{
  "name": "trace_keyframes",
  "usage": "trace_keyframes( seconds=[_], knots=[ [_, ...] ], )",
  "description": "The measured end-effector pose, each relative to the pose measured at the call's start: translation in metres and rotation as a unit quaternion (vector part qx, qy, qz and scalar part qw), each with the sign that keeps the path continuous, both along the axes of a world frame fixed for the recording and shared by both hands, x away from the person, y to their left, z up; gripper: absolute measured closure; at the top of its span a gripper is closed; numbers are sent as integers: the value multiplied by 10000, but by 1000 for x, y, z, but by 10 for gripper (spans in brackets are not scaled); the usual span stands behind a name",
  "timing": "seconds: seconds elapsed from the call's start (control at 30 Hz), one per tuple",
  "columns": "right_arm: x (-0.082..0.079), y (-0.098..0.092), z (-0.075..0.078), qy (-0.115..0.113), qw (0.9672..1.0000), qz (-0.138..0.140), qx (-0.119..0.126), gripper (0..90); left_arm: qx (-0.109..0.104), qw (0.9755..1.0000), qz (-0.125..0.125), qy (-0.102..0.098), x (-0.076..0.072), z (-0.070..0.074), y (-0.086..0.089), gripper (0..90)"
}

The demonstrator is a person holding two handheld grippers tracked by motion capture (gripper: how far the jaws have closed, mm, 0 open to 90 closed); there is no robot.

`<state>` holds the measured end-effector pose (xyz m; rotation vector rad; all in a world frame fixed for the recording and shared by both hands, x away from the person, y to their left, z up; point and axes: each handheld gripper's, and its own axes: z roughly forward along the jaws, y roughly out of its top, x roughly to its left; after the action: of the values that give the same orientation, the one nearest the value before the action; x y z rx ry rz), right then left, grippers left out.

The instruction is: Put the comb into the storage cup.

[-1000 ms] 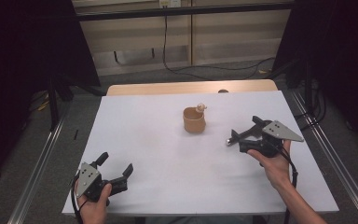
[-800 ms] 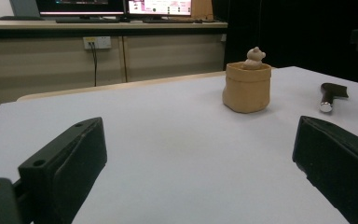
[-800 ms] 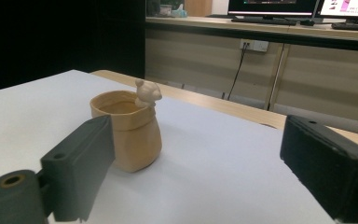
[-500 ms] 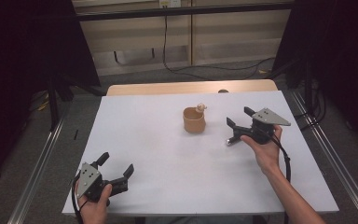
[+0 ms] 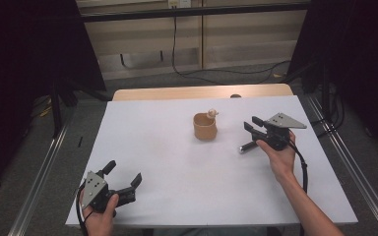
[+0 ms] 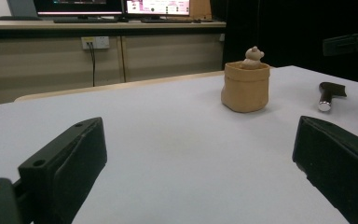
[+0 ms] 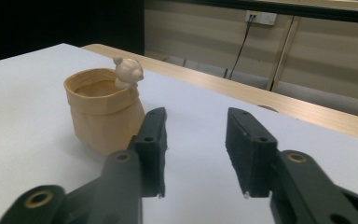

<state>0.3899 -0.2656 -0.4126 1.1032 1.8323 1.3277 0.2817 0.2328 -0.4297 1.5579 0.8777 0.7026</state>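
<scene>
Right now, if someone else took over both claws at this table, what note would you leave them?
Left claw: open, holding nothing, low at the near left corner of the white table.
Right claw: jaws just been closing, nothing between them, pointing at the tan pot but apart from it.
Pot stands upright mid-table, a small bear figure on its rim.
A small black and silver cylinder lies on the table under the right hand.
Done: nothing gripped yet.
Left: probably grasping the pot.

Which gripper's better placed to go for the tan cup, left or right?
Right. The right gripper sits just beside the tan cup, jaws partly closed with nothing between them. The left gripper rests open at the table's near corner, far off.
</scene>
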Motion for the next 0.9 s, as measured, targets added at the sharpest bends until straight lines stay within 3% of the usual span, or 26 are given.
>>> trace_keyframes(
  seconds=[0.23, 0.27, 0.4, 0.67, 0.9],
  knots=[
    [2, -2, 0, -28, 9999, 136, -28, 784, 28, 10000, 6, 11, 0, 0, 0, 30],
    [2, -2, 0, 8, 9998, 185, -38, 836, 29, 10000, 6, 11, 0, 0, 0, 30],
    [3, -2, -1, 112, 9995, 286, -50, 900, 31, 10000, 8, 11, 0, 0, 0, 30],
    [5, -1, 0, 484, 9975, 488, -149, 900, 13, 10000, 9, 15, 0, 0, 0, 30],
    [0, -5, -2, 925, 9937, 583, -259, 900, 47, 10000, 11, 29, 1, -1, 1, 30]
  ],
)
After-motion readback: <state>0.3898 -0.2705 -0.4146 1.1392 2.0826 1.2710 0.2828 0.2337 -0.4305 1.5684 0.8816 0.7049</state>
